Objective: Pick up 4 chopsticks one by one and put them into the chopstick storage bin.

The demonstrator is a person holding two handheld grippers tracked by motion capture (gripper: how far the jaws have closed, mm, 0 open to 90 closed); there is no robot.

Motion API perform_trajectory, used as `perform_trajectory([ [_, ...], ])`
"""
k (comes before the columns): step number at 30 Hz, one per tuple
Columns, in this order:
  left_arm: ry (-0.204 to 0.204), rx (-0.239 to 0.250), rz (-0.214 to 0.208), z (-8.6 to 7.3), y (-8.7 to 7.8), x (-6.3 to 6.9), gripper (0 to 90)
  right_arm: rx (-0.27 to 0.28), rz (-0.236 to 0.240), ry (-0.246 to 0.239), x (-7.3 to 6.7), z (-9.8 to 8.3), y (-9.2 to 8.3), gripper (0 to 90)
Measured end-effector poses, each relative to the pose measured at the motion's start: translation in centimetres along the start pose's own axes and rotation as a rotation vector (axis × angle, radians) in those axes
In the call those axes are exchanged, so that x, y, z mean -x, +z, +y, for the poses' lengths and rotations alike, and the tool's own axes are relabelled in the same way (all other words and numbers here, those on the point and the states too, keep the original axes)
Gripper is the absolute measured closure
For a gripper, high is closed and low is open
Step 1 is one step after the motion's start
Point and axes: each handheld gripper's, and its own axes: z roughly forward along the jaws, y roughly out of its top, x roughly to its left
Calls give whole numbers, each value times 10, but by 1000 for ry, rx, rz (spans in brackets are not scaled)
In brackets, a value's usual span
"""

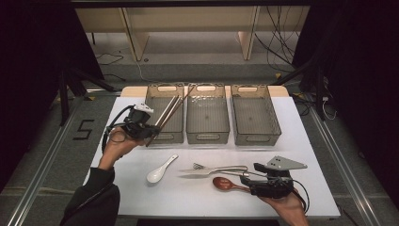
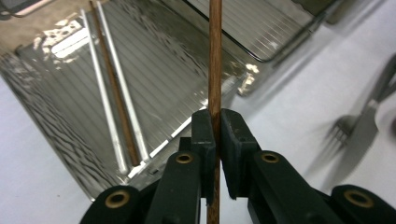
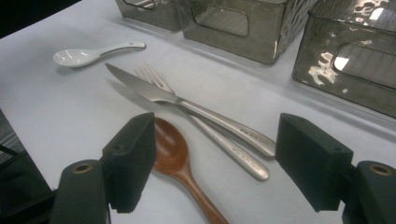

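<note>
Nearest, right tongs [image 1: 245, 181] gaped empty beside a brown wooden spoon [image 1: 225, 183]; left tongs [image 1: 151, 133] clenched a brown wooden chopstick [image 2: 215, 60] slanting far-right over the left smoky plastic bin [image 1: 163, 136].

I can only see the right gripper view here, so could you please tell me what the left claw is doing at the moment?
Observer: The left claw is shut on a wooden chopstick, over the near end of the left bin.
Operator: Thank you. Is anything in that bin already?
Observer: Yes, two metal chopsticks and a second wooden one lie along its floor.
Operator: And where is my own claw relative to the cutlery?
Observer: In the high view the right claw sits open at the handle end of the wooden spoon, just below the knife and fork.
</note>
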Motion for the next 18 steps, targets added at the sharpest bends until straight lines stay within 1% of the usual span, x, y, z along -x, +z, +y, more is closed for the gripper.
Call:
perform_trajectory([
  [5, -32, 10, 24, 7, 4, -14, 840, 0, 1, 2, 0, 0, 0, 300],
  [8, -44, 19, 37, 12, 6, -21, 840, 1, 1, 0, 0, 0, 0, 300],
  [12, -49, 25, 59, 19, 8, -26, 840, 0, 1, 0, 0, 0, 0, 300],
  [18, -68, 34, 91, 25, 18, -36, 840, 1, 3, 1, 0, 0, 0, 300],
])
